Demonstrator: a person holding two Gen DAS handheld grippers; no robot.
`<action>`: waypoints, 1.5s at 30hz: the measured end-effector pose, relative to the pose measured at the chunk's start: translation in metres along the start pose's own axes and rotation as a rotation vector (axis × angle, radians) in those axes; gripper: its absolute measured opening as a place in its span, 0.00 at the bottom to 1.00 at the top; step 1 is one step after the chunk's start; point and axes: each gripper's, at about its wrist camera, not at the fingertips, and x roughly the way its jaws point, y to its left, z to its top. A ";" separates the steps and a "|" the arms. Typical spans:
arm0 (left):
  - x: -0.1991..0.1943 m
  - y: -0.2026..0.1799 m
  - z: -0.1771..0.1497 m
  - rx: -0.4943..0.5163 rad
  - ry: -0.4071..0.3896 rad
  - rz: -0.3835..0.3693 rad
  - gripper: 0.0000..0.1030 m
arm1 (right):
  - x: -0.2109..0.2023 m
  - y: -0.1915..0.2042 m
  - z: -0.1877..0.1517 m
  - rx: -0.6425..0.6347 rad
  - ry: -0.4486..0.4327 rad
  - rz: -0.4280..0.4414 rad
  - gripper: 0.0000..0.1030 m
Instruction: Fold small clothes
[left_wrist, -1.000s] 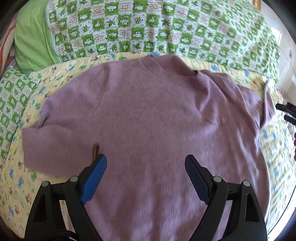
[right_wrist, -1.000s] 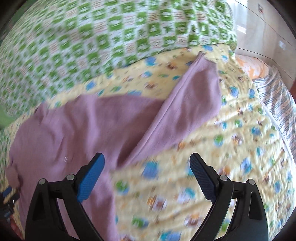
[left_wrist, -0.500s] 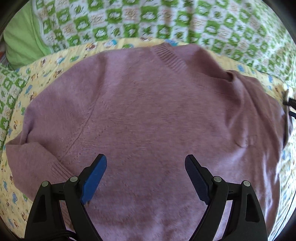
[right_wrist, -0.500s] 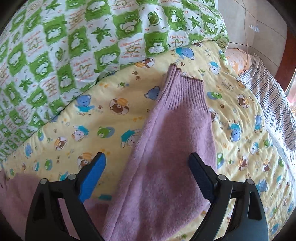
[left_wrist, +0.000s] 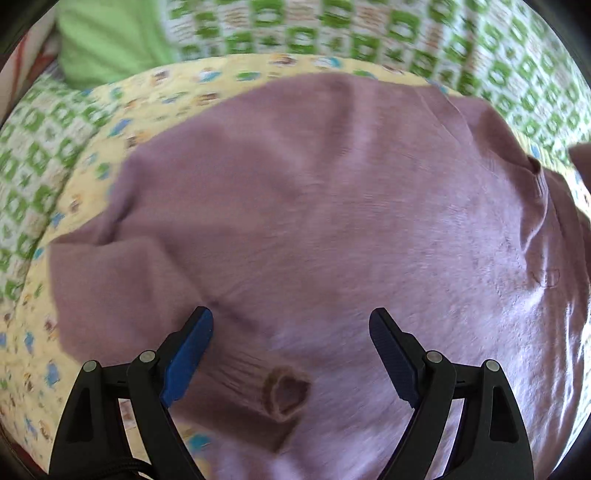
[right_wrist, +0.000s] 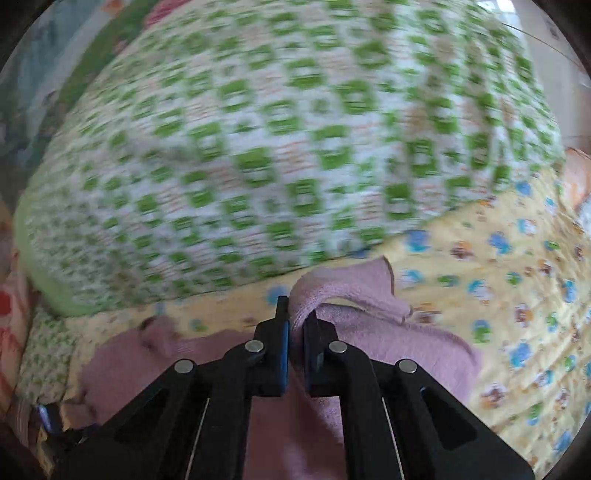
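A mauve knit sweater (left_wrist: 332, 206) lies spread on a yellow cartoon-print sheet (left_wrist: 44, 332). In the left wrist view its left sleeve is folded in, with the open cuff (left_wrist: 284, 391) lying between the blue pads. My left gripper (left_wrist: 291, 332) is open, low over that cuff. In the right wrist view my right gripper (right_wrist: 295, 325) is shut on the sweater's right sleeve cuff (right_wrist: 343, 291) and holds it lifted off the sheet; the sweater body (right_wrist: 166, 362) lies below and to the left.
A green-and-white checked quilt (right_wrist: 277, 147) is heaped behind the sweater, also in the left wrist view (left_wrist: 369, 33). A plain green pillow (left_wrist: 107, 40) lies at the back left. Bare yellow sheet (right_wrist: 517, 295) extends to the right.
My right gripper closed on the right sleeve cuff and lifted it. My left gripper swung left and lower over the folded left sleeve; both views are motion-blurred.
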 end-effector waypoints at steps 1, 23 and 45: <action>-0.006 0.008 -0.001 -0.017 -0.005 -0.002 0.84 | 0.003 0.043 -0.012 -0.064 0.027 0.087 0.07; 0.047 -0.056 0.046 -0.166 0.190 -0.360 0.71 | 0.020 0.098 -0.151 -0.056 0.412 0.160 0.56; -0.023 0.025 -0.022 -0.250 -0.036 -0.440 0.05 | 0.011 0.024 -0.117 0.041 0.309 -0.058 0.57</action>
